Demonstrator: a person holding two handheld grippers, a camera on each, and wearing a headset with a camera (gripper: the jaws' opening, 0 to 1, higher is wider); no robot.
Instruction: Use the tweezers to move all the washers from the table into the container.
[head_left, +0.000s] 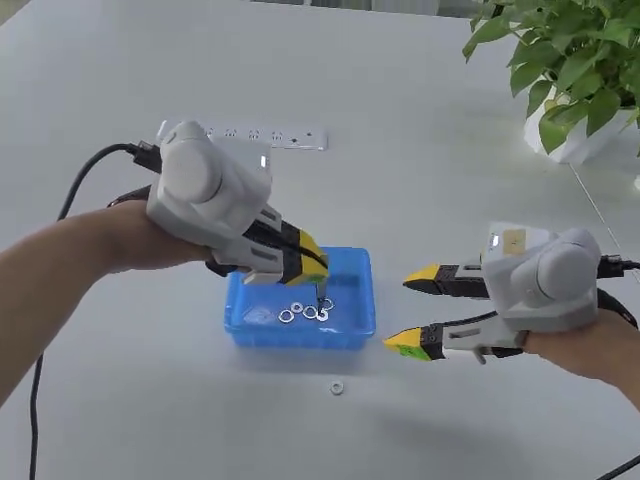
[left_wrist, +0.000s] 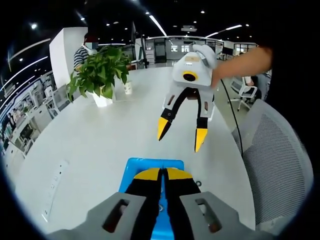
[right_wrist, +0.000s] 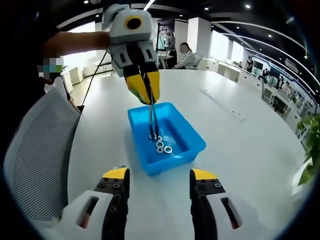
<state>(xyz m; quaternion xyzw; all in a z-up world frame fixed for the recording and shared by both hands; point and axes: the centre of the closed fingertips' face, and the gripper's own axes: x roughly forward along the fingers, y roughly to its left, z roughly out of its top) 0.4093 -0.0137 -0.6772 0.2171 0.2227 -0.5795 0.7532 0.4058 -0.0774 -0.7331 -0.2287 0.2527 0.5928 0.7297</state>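
Head view overhead, near; gripper views face each other, share container (right_wrist: 177, 159).

A shallow rectangular container (head_left: 300, 340) of translucent blue plastic is set open side up on the white table (head_left: 420, 180). Several small silver washers (head_left: 305, 313) are gathered flat on its floor, close together, toward the wall nearer the person. A pair of thin dark tweezers (right_wrist: 151, 115) is clamped between the closed jaws of the left gripper (head_left: 310, 255) and is pointed steeply down into the container, with the tips placed at the cluster of washers; contact with a washer cannot be confirmed. One further washer (head_left: 337, 387) is seen lying flat on the table, just outside the near wall of the container.
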